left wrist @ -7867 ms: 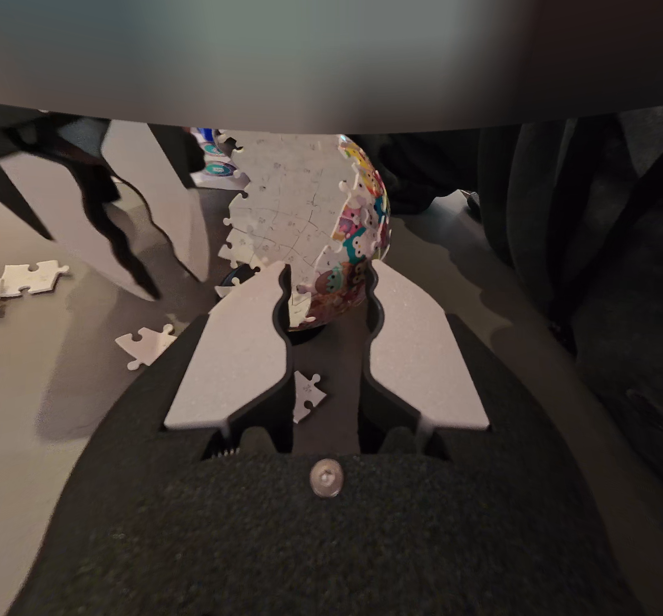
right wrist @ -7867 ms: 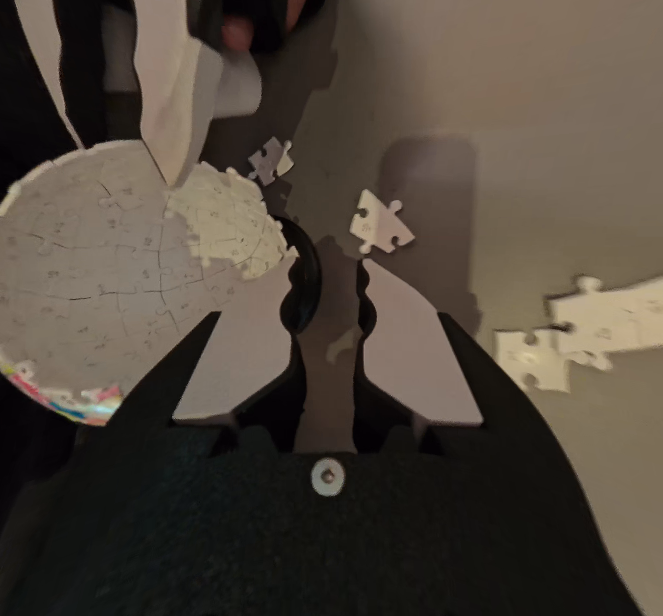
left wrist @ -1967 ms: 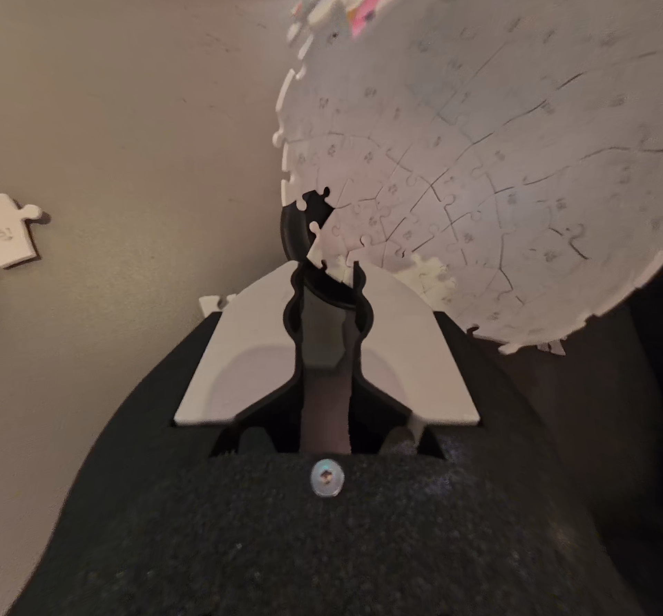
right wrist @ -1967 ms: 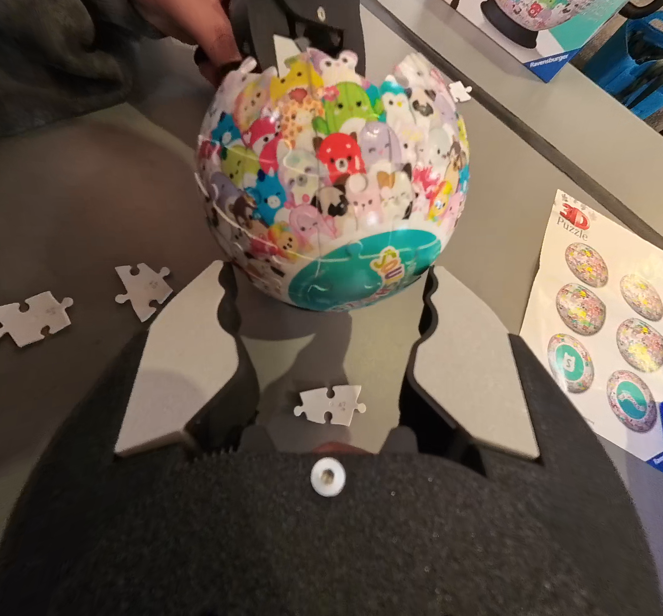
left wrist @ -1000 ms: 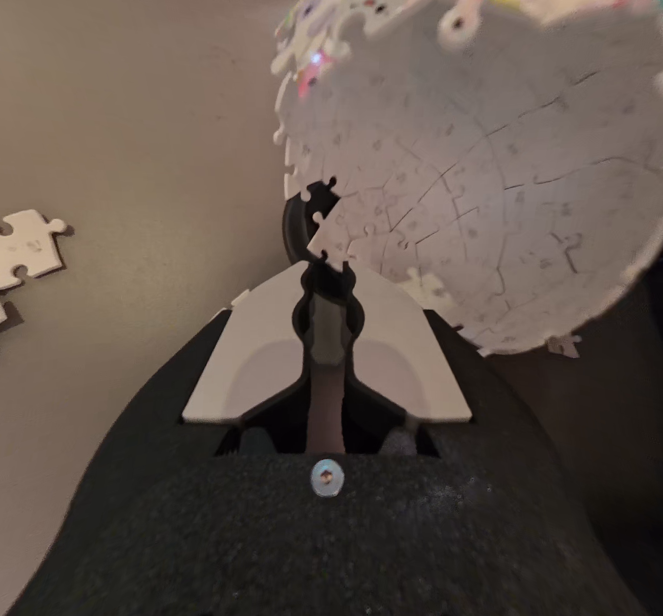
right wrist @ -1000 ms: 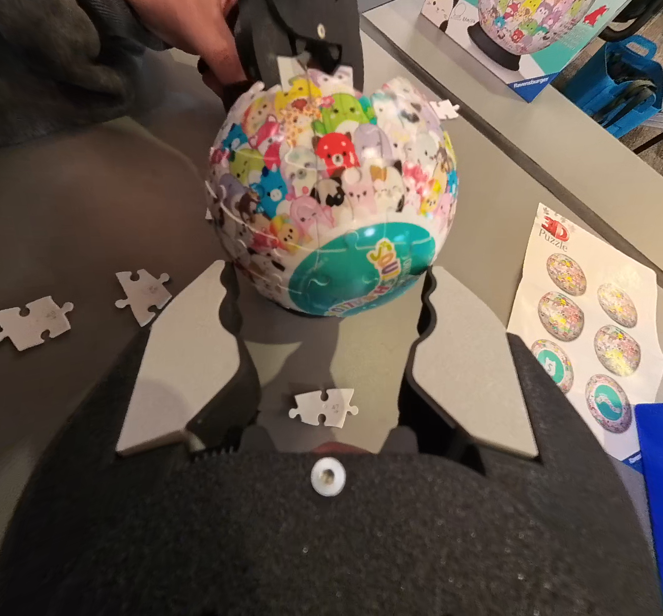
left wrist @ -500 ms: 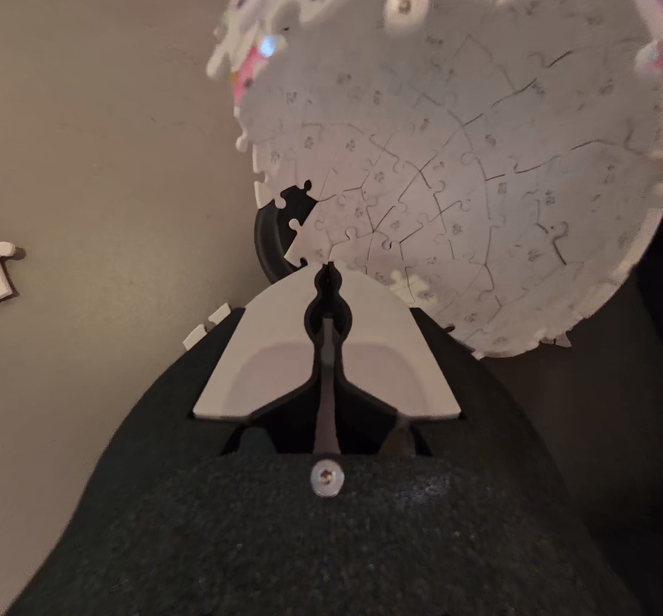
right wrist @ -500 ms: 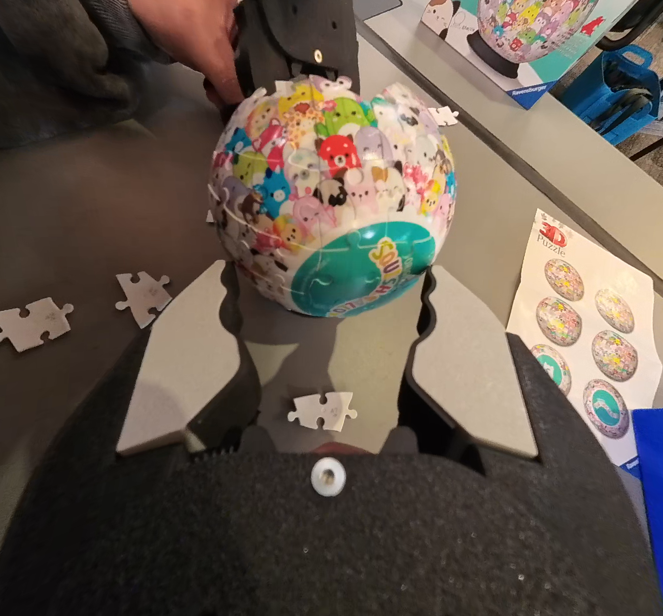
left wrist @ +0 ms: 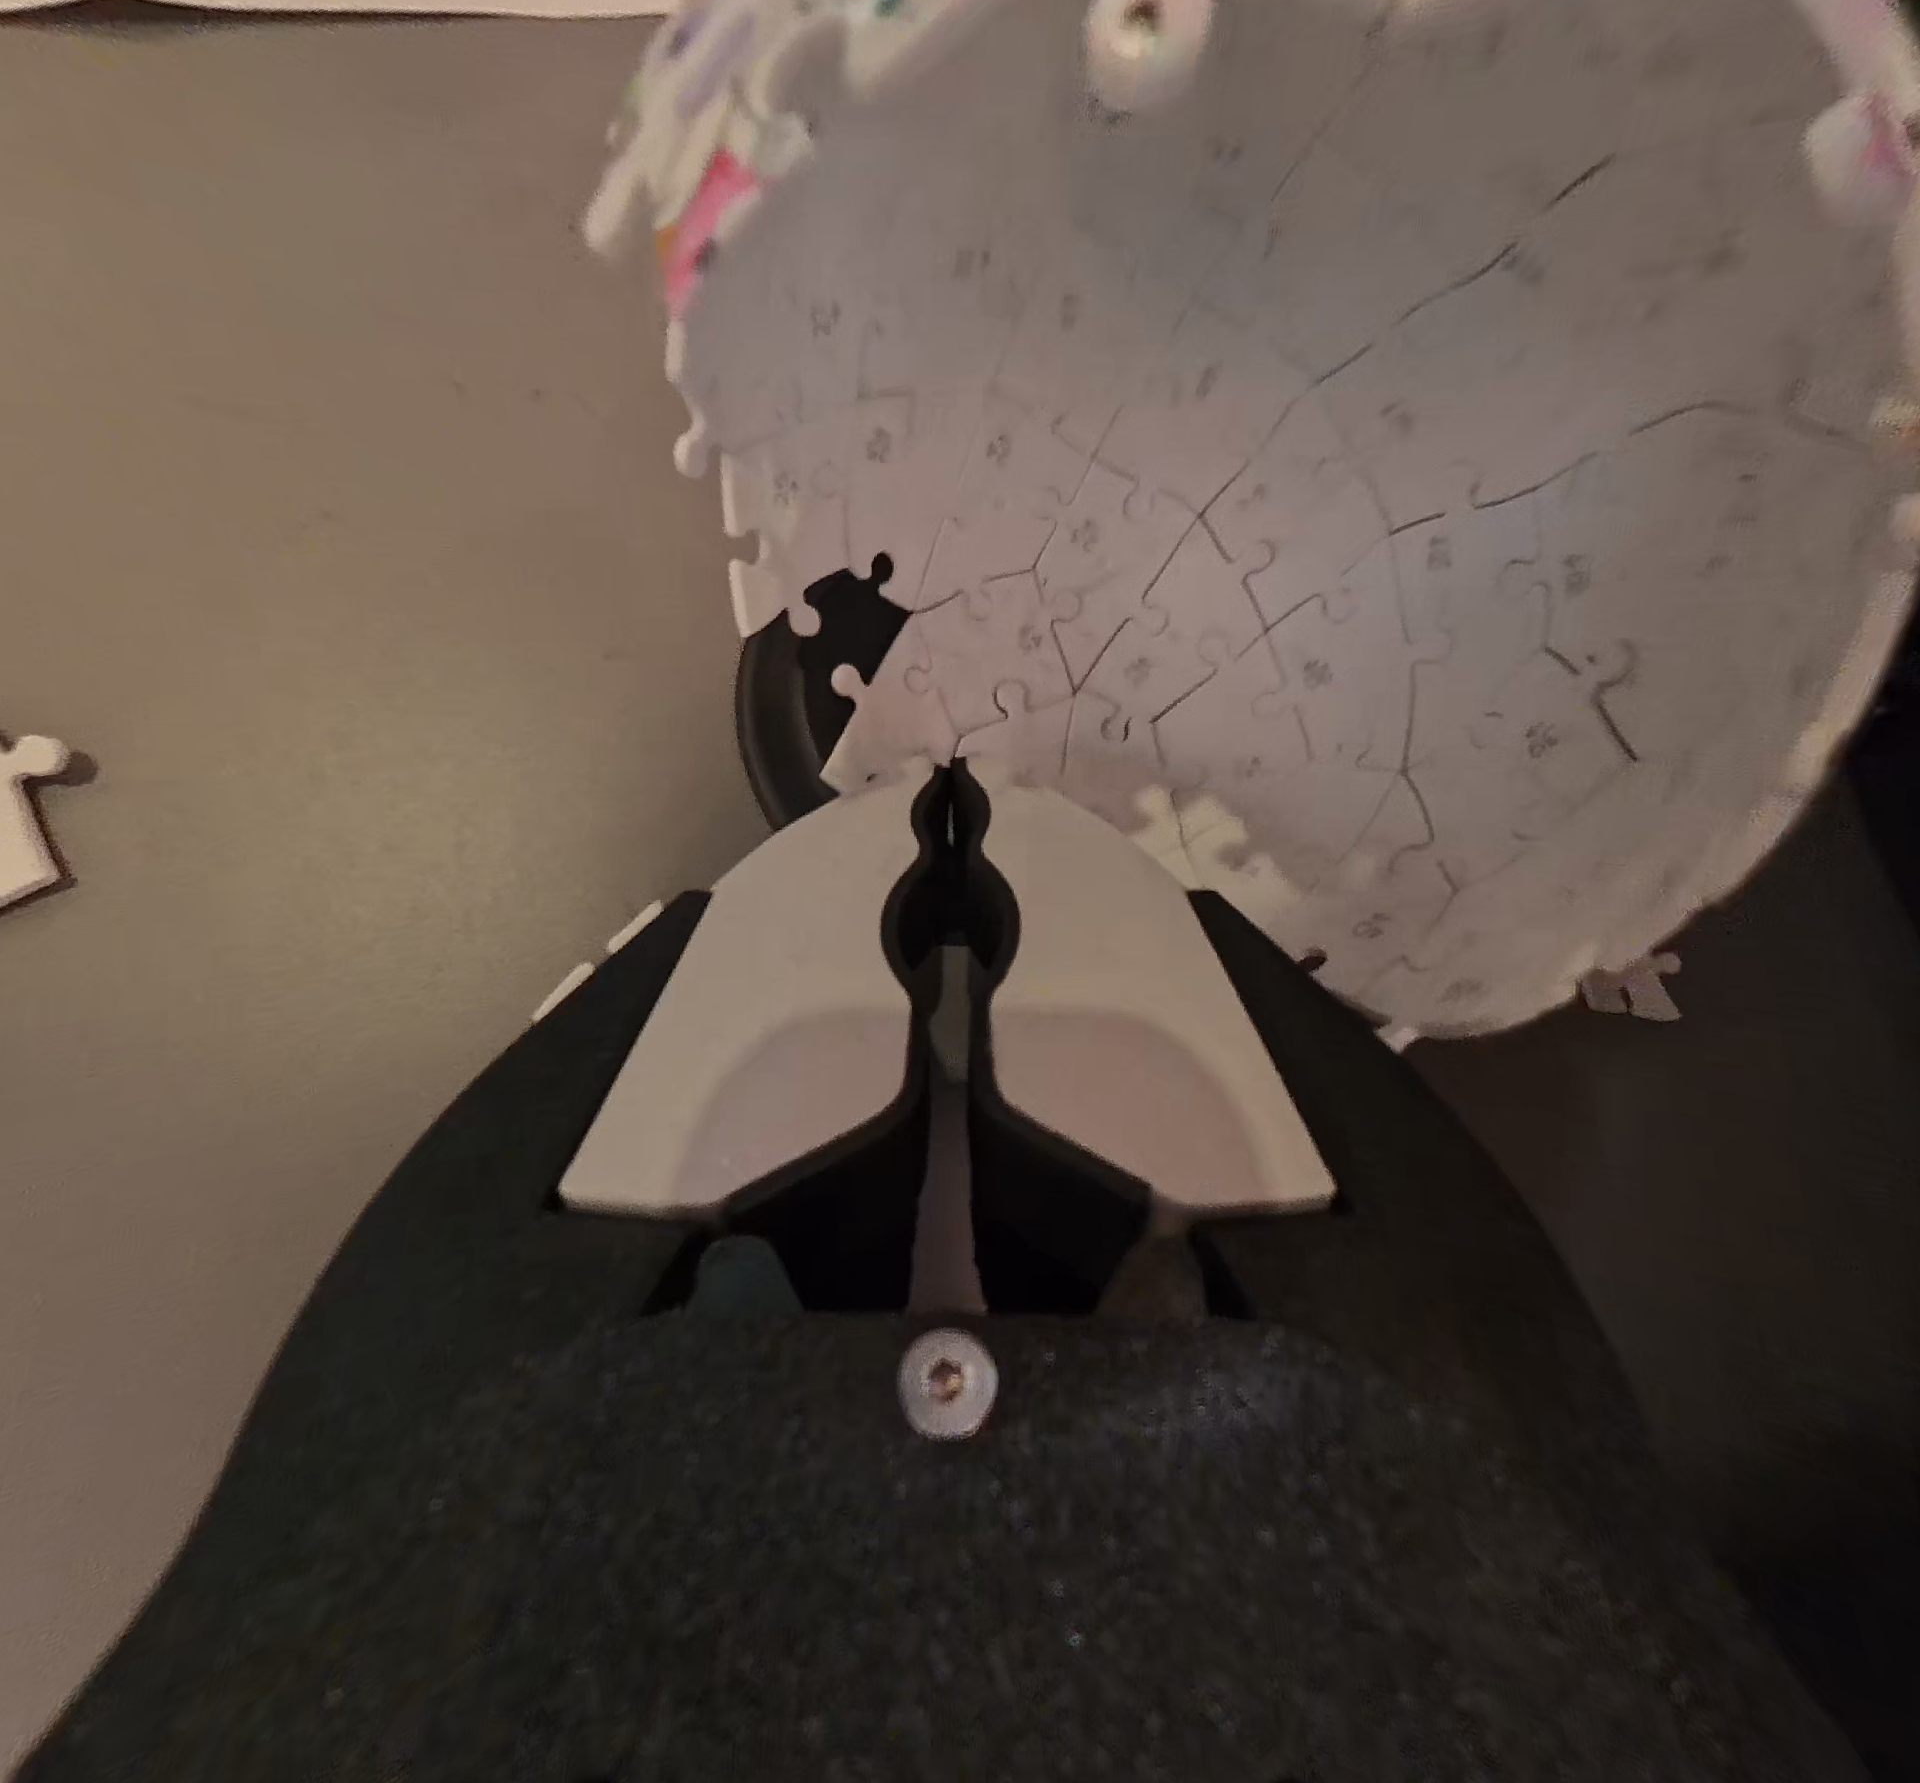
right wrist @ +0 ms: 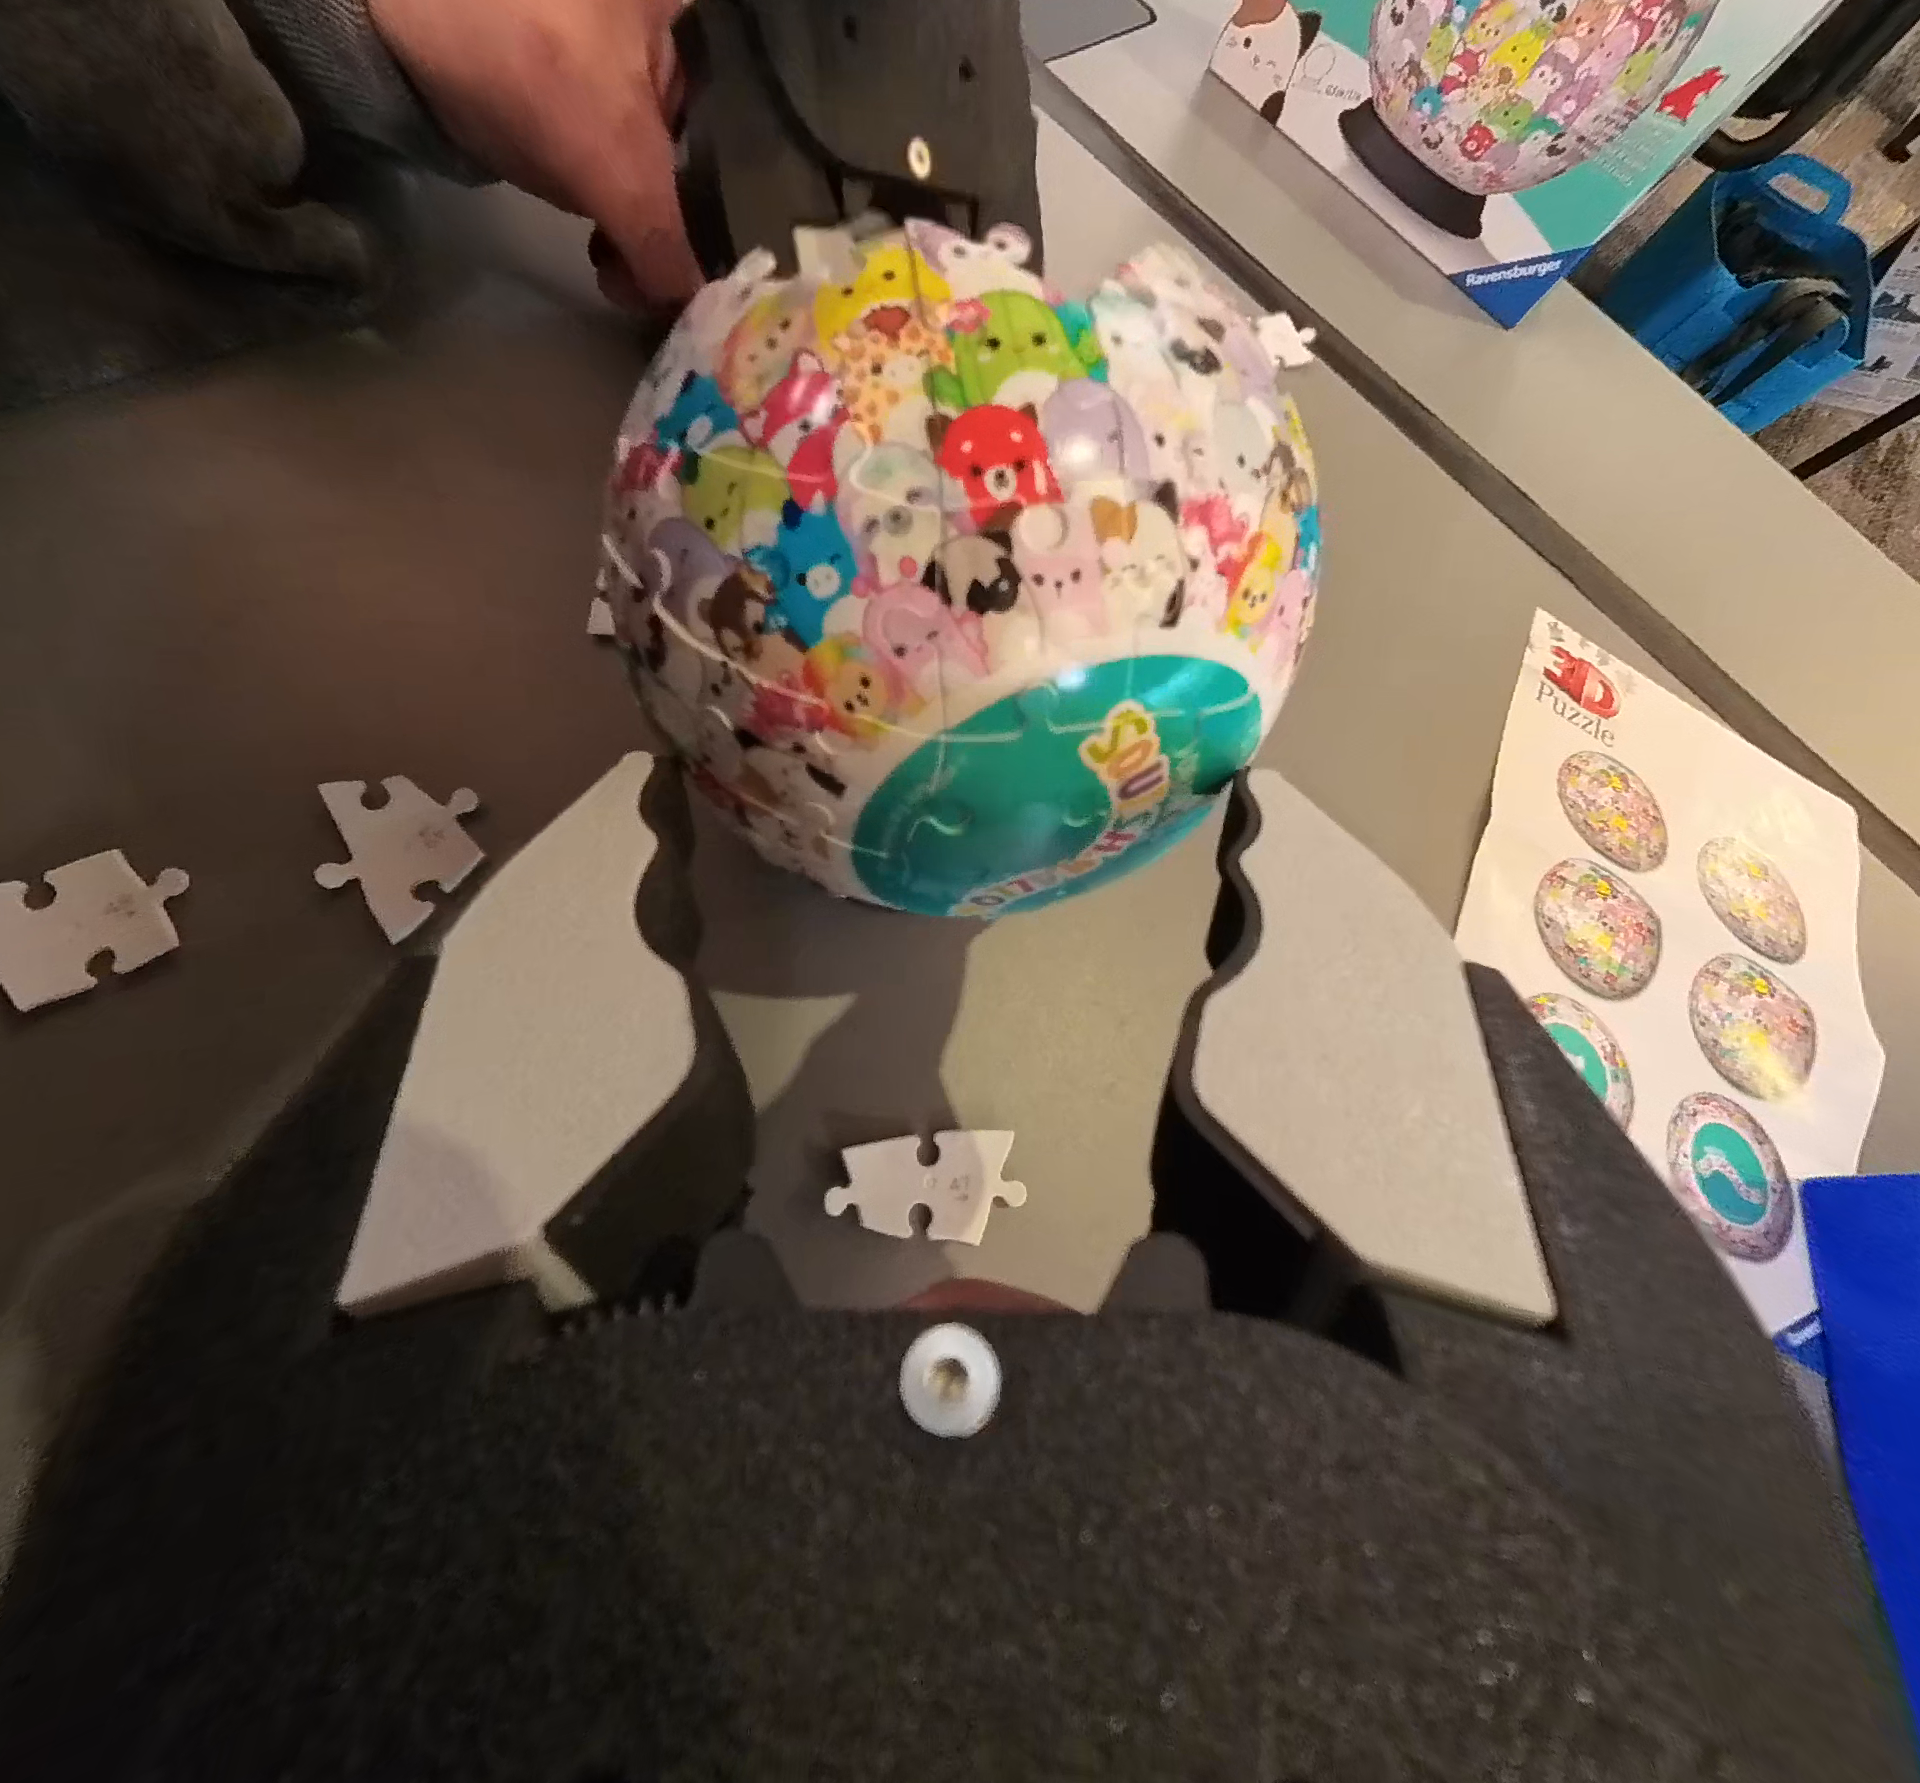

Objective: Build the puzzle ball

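The puzzle ball [right wrist: 956, 538] is a part-built shell, colourful outside with a teal patch low down. In the left wrist view I look into its white hollow inside [left wrist: 1299, 486], which rests over a black ring stand [left wrist: 774, 715]. My left gripper [left wrist: 951, 777] is shut, its tips pinching the jagged rim of the shell. It also shows in the right wrist view [right wrist: 862, 71] at the ball's far top rim, held by a hand [right wrist: 540, 50]. My right gripper [right wrist: 951, 783] is open, with one finger on each side of the ball's lower part.
Loose white pieces lie on the grey table: one between my right fingers [right wrist: 920, 1188], two at the left [right wrist: 400, 850] [right wrist: 83, 923]. A leaflet [right wrist: 1683, 902] lies at the right, the puzzle box [right wrist: 1507, 50] on the far ledge, something blue [right wrist: 1870, 1421] at the right edge.
My left gripper's jaws have closed step by step onto the ball's rim. The ball has tilted slightly. My right gripper has stayed open around the ball.
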`<action>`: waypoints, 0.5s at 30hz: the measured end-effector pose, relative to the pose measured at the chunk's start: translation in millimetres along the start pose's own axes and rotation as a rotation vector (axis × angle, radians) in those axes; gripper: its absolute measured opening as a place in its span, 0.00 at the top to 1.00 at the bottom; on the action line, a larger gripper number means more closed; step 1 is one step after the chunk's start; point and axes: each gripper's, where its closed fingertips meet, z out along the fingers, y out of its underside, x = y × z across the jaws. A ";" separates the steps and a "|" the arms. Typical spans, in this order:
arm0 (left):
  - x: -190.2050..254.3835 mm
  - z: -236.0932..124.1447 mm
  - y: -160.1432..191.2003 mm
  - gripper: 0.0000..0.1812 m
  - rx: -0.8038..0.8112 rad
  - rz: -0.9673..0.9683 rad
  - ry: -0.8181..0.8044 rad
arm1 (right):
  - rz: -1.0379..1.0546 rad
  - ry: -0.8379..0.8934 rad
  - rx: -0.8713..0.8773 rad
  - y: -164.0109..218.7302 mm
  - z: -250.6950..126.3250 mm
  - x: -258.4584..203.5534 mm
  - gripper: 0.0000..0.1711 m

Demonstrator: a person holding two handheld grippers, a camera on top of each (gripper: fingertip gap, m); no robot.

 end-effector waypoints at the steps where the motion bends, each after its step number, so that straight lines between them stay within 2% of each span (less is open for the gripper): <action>1: 0.0 -3.6 -2.0 0.99 0.017 -0.008 0.006 | -0.006 0.003 -0.001 0.2 0.1 -0.1 0.44; 3: 2.4 -13.2 -7.2 0.95 0.064 -0.037 0.040 | -0.011 0.008 -0.003 0.4 0.3 0.0 0.44; 5: 2.3 -21.0 -8.1 0.95 0.092 -0.066 0.052 | -0.012 0.008 -0.004 0.6 0.3 0.1 0.44; 8: 4.4 -20.9 1.0 1.00 0.052 -0.058 0.053 | -0.012 0.010 -0.005 0.7 0.3 0.5 0.44; 15: 6.4 -3.2 0.5 1.00 -0.063 -0.014 0.043 | -0.013 0.017 -0.001 0.3 0.7 -0.2 0.44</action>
